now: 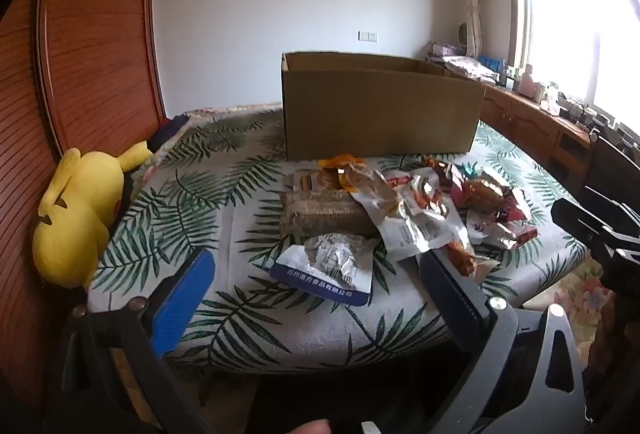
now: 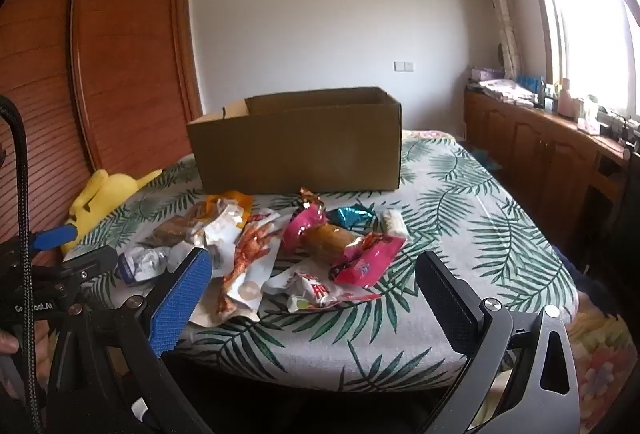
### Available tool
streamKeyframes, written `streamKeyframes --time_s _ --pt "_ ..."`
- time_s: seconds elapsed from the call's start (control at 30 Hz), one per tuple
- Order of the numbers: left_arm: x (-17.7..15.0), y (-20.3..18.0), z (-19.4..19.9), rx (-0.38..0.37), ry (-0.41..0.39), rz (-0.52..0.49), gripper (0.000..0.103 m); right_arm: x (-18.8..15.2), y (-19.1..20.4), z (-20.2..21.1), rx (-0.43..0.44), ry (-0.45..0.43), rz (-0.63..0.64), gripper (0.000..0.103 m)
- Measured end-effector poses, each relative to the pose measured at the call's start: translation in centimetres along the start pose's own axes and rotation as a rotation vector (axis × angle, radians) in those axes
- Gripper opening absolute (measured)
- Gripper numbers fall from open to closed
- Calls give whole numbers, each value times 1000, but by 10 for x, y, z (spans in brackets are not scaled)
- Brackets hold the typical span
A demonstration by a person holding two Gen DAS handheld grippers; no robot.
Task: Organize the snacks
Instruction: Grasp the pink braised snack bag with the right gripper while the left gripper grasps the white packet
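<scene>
One cardboard box (image 2: 296, 146) is recorded; crinkled foil snack packets (image 2: 280, 250), uncounted, are heaped before it. Left gripper (image 1: 316, 298) and right gripper (image 2: 316, 298) are held spread, empty.

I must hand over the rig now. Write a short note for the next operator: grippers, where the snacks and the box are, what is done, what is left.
Left gripper: open, holds nothing, hovers near the white and blue packet.
Right gripper: open, holds nothing, hovers near the pink packet.
Snacks: all in a loose pile of snacks on the leaf-print bed cover, in front of the cardboard box.
Box: open at the top; its inside is not visible from here.
Done: no snack is seen packed yet.
Left: probably to pick the packets one by one and put them in the box.
A yellow plush toy lies at the left edge; it is not a snack.
</scene>
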State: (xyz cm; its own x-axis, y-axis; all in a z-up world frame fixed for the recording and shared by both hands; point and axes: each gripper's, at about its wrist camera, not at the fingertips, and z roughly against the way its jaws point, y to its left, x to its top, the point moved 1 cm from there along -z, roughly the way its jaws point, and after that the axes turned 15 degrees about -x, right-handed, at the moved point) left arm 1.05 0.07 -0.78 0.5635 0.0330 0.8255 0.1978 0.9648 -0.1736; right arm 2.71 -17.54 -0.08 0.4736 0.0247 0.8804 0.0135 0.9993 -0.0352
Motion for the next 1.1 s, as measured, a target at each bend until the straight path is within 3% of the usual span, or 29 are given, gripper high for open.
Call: streamKeyframes --time_s 0.37,0.87,1.1 --pt "4 18 -23 -10 86 45 103 -8 -2 -24 5 36 51 103" --pt "18 38 -65 -68 223 11 101 11 7 -57 118 105 165 101" --pt "27 41 -69 -82 264 -8 101 37 5 -89 222 195 245 87"
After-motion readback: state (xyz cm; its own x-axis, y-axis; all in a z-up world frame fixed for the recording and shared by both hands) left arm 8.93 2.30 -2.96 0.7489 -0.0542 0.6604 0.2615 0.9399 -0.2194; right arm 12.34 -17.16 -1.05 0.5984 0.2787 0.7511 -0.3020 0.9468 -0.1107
